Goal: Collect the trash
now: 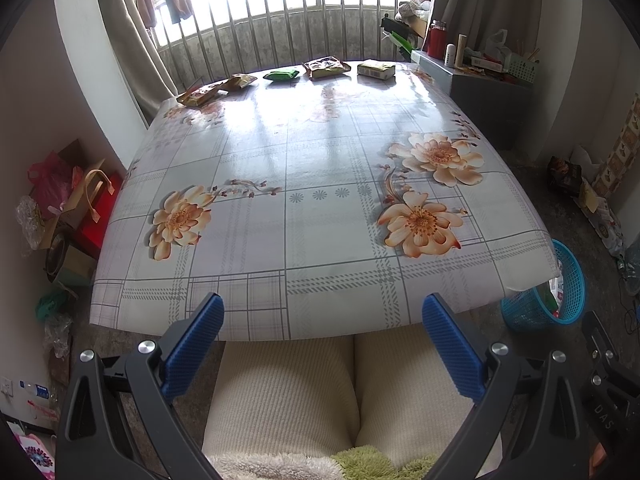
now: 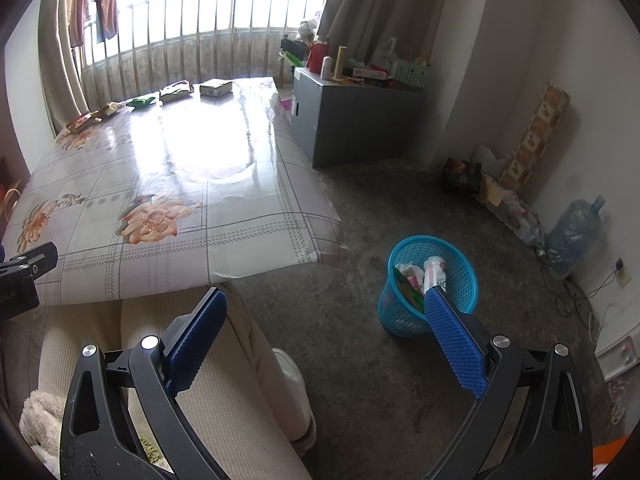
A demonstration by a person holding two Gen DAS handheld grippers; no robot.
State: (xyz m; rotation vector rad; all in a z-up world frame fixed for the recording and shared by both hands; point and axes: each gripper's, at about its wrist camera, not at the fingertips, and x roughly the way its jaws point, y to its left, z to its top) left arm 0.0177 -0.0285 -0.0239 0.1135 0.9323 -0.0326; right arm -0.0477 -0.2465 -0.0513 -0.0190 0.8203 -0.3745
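Left gripper [image 1: 323,308]: jaws wide apart, empty, held over the person's lap at the near edge of the table.
Right gripper [image 2: 326,304]: jaws wide apart, empty, held above the floor right of the table; its right blue pad [image 2: 454,336] overlaps the basket in view.
Person's legs [image 1: 352,392]: cream ribbed trousers, below both grippers.
Table [image 1: 320,240]: covered by a glossy floral checked cloth; near and middle parts bare.
Blue mesh basket [image 2: 460,272]: on the floor, right of the table's near corner; holds wrappers and a white bottle [image 2: 435,270].
Trash: five packets in a row along the far table edge, namely two orange-brown wrappers [image 1: 216,90], a green packet [image 1: 282,75], a brown packet [image 1: 326,67] and a pale yellow packet [image 1: 376,69].
Grey cabinet [image 2: 352,116]: beyond the table's far right corner, cluttered on top.
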